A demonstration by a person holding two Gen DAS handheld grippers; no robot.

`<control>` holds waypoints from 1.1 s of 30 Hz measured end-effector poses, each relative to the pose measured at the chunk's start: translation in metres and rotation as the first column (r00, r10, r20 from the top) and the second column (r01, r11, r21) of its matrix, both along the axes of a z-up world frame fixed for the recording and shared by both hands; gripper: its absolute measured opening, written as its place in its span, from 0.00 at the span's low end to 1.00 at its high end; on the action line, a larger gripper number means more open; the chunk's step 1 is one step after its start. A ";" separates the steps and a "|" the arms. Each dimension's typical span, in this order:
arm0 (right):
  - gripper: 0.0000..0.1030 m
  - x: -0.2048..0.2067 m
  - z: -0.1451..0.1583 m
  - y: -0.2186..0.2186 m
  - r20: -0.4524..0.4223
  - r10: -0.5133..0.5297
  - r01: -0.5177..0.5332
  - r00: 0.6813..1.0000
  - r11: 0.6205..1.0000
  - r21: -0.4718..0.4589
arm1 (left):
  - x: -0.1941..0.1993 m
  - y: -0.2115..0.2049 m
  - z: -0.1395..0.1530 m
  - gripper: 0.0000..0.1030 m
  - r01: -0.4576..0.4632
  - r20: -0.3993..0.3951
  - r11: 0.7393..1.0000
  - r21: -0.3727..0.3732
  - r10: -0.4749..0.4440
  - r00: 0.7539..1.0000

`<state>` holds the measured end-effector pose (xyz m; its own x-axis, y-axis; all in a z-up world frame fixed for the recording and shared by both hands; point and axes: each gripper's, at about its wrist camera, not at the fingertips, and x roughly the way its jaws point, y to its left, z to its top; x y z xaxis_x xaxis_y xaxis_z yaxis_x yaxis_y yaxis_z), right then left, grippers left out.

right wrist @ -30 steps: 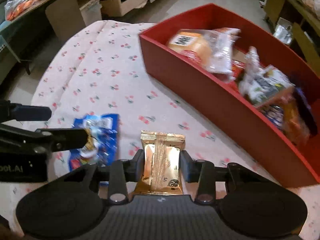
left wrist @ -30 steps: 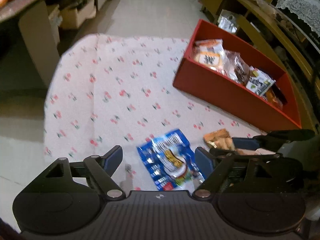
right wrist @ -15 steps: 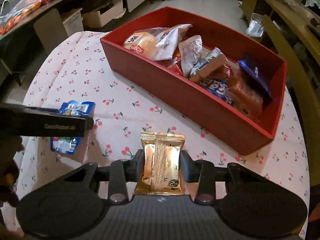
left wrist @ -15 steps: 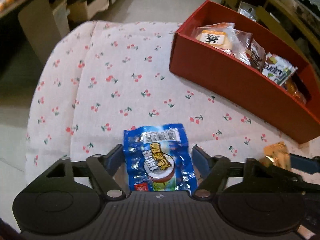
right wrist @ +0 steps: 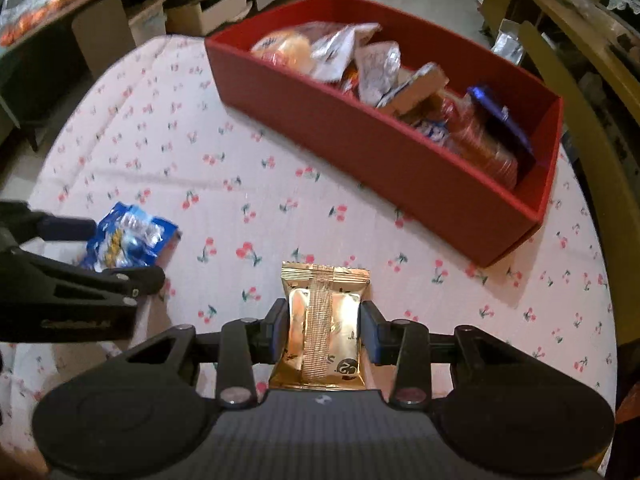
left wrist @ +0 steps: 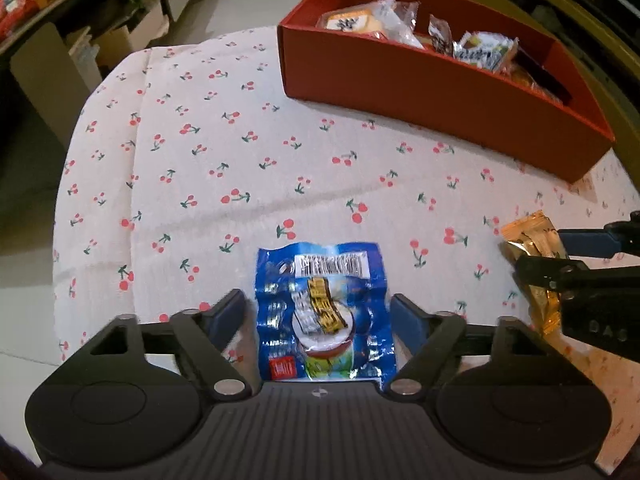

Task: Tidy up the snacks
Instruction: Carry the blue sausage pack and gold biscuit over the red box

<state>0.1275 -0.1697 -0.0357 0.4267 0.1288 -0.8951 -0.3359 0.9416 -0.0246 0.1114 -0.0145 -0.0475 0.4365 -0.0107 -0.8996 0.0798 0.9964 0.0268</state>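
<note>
Left gripper (left wrist: 318, 310) angled down over a crinkly blue foil snack packet (left wrist: 324, 312) lying flat on the surface (left wrist: 200, 168); jaws opening, packet sits between the blue-padded fingers (left wrist: 230, 312) with a thin gap each side, pads not pressing. Packet is glossy, rectangular, with a white barcode strip at its far end. Surface wears a soft white cloth with small red cherry print, faint fold creases. Right gripper (right wrist: 324, 330) has jaws clamped on a shiny gold foil packet (right wrist: 322, 320), pillow-shaped, crimped ends, ribbed seam down the middle, held above the cloth. Farther right and back, a long rectangular red box (right wrist: 360, 136), matte stiff walls, sits on the cloth holding a loose pile of wrapped snacks (right wrist: 360, 64), clear, silvery and orange wrappers.
</note>
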 end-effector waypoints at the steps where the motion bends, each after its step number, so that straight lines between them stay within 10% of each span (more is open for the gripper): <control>1: 0.53 0.000 -0.003 0.001 -0.008 -0.002 0.002 1.000 1.000 0.002 | -0.001 -0.001 -0.002 0.93 0.010 -0.002 1.000 0.006 -0.010 1.000; 5: 0.54 0.002 -0.005 0.004 0.000 -0.006 0.006 1.000 1.000 0.000 | 0.000 0.004 -0.006 0.96 -0.001 0.001 1.000 -0.003 0.001 1.000; 10: 0.53 -0.002 -0.003 0.010 0.023 0.009 -0.009 1.000 1.000 -0.024 | -0.004 0.005 0.002 0.74 0.037 0.030 0.999 -0.011 -0.037 0.999; 33: 0.53 -0.012 0.048 0.008 0.211 -0.048 0.049 0.976 0.999 -0.004 | -0.006 -0.012 0.054 0.74 0.078 0.206 0.994 -0.083 -0.059 0.977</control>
<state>0.1156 -0.1613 0.0124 0.6115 0.0958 -0.7854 -0.2762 0.9561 -0.0984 0.1049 -0.0266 0.0070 0.6054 -0.1239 -0.7863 0.1502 0.9878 -0.0400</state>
